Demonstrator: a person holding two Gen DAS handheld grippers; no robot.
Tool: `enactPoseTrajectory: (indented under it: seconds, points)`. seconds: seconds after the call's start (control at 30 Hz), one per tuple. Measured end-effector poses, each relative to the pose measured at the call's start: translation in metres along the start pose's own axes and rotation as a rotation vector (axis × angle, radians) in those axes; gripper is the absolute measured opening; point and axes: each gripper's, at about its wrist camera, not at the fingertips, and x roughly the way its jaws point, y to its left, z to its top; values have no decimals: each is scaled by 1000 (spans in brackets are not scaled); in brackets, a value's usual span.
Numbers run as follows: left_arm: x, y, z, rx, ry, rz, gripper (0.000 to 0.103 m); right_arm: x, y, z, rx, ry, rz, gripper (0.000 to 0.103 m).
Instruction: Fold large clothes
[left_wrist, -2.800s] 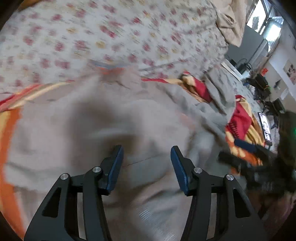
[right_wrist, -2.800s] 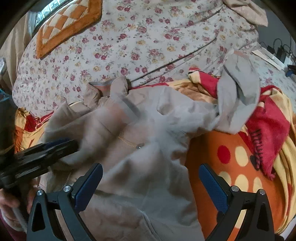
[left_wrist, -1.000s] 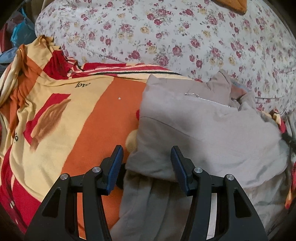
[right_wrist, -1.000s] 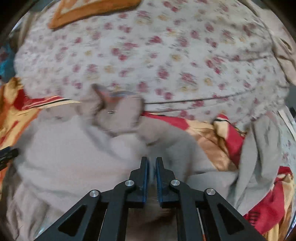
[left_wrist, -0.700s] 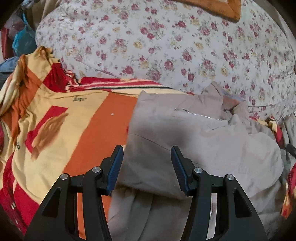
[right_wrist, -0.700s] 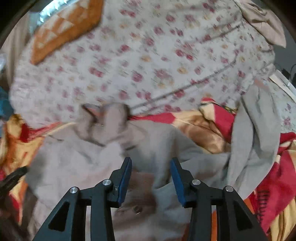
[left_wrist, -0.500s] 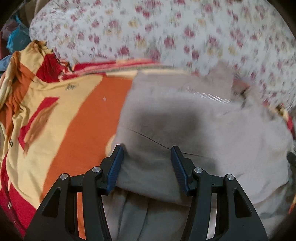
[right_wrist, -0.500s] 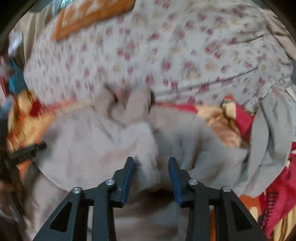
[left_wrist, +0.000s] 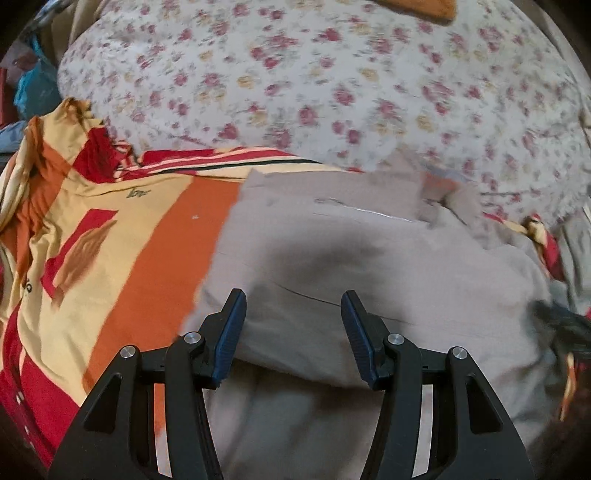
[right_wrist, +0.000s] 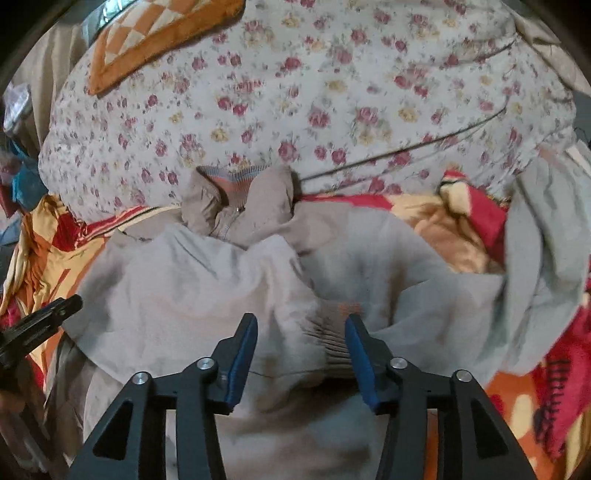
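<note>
A large beige zip jacket (left_wrist: 369, 266) lies on an orange, yellow and red blanket (left_wrist: 110, 266). Its left side is folded over the body, and its collar (right_wrist: 236, 199) rests against the floral bedding. My left gripper (left_wrist: 291, 314) is open and empty, low over the folded left part. My right gripper (right_wrist: 301, 332) is open and empty over the jacket's middle, with a ribbed cuff (right_wrist: 328, 339) between its fingers. One sleeve (right_wrist: 543, 251) trails off to the right. The left gripper's tip shows at the left edge of the right wrist view (right_wrist: 40, 325).
A big floral quilt (right_wrist: 332, 92) rises behind the jacket, with an orange checked cushion (right_wrist: 155, 33) on top. The blanket (right_wrist: 554, 369) bunches in red and orange folds at the right. Blue and dark items (left_wrist: 33, 85) sit at the far left.
My right gripper was shut a second ago and has opened, letting the jacket go. It now sits lower over the cuff. My left gripper stayed open and shifted slightly forward over the fold.
</note>
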Motion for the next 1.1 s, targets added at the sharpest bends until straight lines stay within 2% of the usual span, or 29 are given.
enactPoseTrajectory:
  seconds: [0.07,0.1,0.17,0.23,0.3,0.4,0.43,0.6,0.73,0.83,0.87,0.93,0.97,1.0,1.1]
  points:
    - [-2,-12,-3,37,18,-13,53,30,1,-3,-17,102,-24,49]
    - [-4,-17,-5,58,26,-20,53,34,1,-5,-25,114,-26,49]
    - [-7,-27,-10,91,26,-34,53,19,0,-5,-29,73,-13,49]
    - [-7,-33,-13,107,31,-36,53,-2,-13,-2,29,33,52,50]
    - [-5,-37,-15,105,40,-48,53,-19,-28,1,72,-5,67,52]
    - [-3,-41,-18,95,49,-67,53,-41,-66,9,139,-76,-28,69]
    - [-2,-43,-20,95,51,-71,53,-44,-81,12,173,-92,-62,71]
    - [3,-47,-24,110,65,-76,53,-23,-157,34,329,-41,-196,71]
    - [8,-48,-24,119,72,-76,53,7,-186,53,361,-12,-289,71]
    - [10,-48,-23,121,79,-81,53,33,-200,63,370,48,-330,71]
    - [10,-47,-23,122,79,-83,53,42,-207,65,381,66,-333,68]
    - [11,-45,-23,122,82,-86,53,48,-217,66,391,81,-345,39]
    - [12,-44,-22,120,82,-88,53,46,-220,65,394,77,-345,34]
    - [12,-42,-22,116,83,-89,53,43,-224,64,404,67,-324,24]
    - [12,-40,-20,107,85,-90,53,20,-238,57,445,23,-194,11]
